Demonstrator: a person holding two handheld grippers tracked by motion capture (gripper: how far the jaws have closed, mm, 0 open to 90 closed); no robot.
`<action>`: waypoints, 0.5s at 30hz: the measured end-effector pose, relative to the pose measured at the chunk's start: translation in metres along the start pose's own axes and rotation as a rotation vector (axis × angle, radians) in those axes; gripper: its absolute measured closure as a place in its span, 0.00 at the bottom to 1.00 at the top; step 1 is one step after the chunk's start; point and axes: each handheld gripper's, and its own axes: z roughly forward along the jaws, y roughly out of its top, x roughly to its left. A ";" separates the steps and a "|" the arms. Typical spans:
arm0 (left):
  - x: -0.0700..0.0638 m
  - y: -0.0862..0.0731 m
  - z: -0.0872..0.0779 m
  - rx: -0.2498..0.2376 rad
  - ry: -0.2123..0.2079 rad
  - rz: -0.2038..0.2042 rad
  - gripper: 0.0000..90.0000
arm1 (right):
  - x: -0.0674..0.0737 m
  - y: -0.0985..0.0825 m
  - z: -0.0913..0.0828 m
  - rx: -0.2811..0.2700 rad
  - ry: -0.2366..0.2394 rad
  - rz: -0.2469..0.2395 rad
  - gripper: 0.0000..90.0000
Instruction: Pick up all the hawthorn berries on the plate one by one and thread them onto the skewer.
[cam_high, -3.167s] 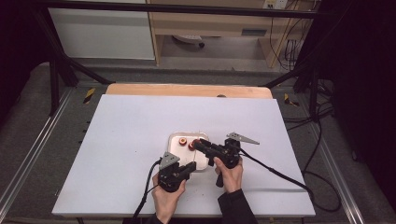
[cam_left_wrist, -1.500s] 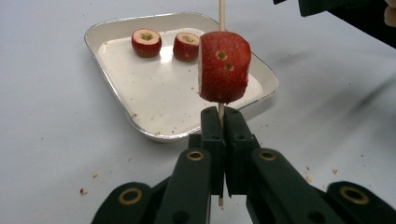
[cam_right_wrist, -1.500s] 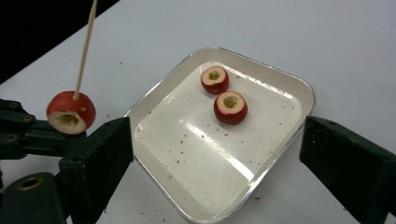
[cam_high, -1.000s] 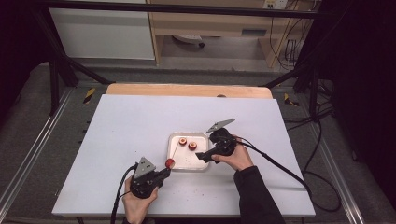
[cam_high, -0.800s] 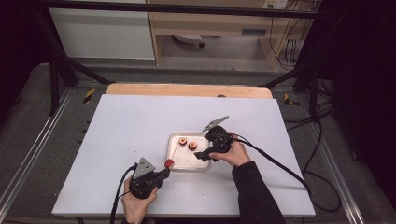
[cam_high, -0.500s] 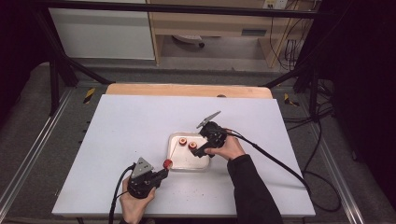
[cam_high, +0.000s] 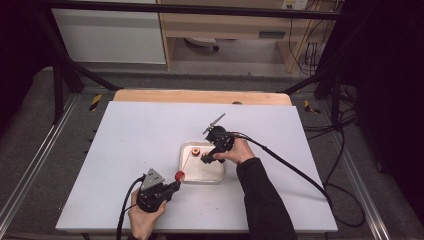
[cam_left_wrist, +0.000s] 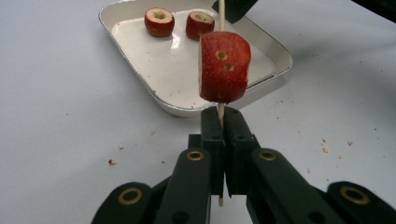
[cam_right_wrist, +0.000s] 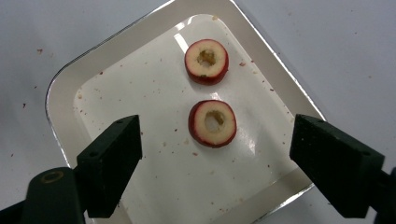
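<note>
The left tongs (cam_left_wrist: 223, 135) stay clenched on a skewer (cam_left_wrist: 221, 16) carrying one red fruit (cam_left_wrist: 223, 66), just short of the tray (cam_left_wrist: 275, 49). The right tongs (cam_right_wrist: 215, 163) hang released, their jaws just closing a little, with a cored fruit ring (cam_right_wrist: 213, 122) between and below them; a second ring (cam_right_wrist: 206, 60) lies beyond. To grip well, they should drop straight and pinch the ring's red sides, keeping the hole clear. The white surface (cam_high: 130, 135) is crumb-speckled; the room is dark.
</note>
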 end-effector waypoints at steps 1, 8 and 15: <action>0.000 0.000 0.000 0.002 0.001 -0.001 0.98 | -0.001 0.001 0.001 0.006 -0.002 -0.003 0.22; 0.001 0.000 -0.002 0.012 0.012 -0.007 0.98 | -0.002 0.007 0.012 0.051 0.019 -0.039 0.33; 0.001 -0.001 -0.001 0.016 0.008 -0.008 0.98 | -0.003 0.008 0.018 0.082 0.018 -0.064 0.43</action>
